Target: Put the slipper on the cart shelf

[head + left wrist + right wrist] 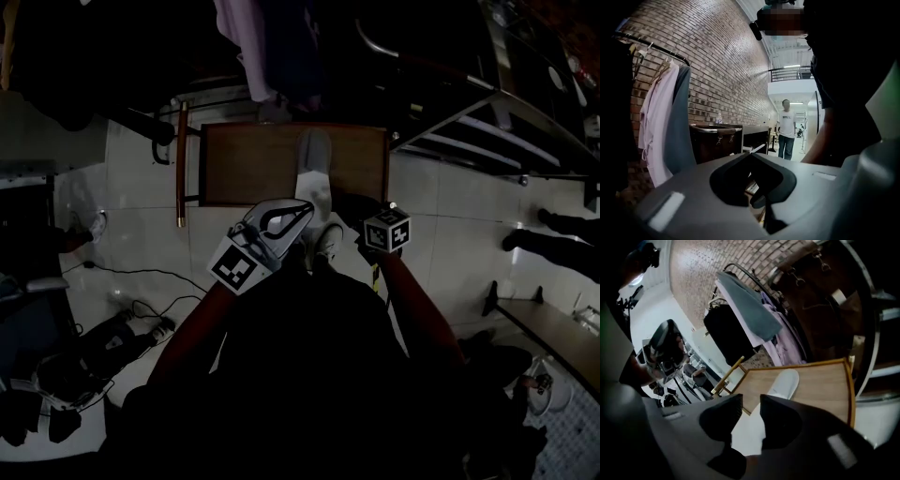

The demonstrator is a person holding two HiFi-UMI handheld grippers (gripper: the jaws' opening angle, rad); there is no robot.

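At twelve o'clock, cart shelf [820,385] | right tongs [750,399] gripped slipper [783,382] heel | we judged it soft, light | left tongs [750,154] closed, empty

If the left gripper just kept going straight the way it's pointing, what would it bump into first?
Probably the dark cabinet that shows just beyond the shut left gripper, beside the brown case. Nothing nearer shows in that line, though depth is hard to judge.
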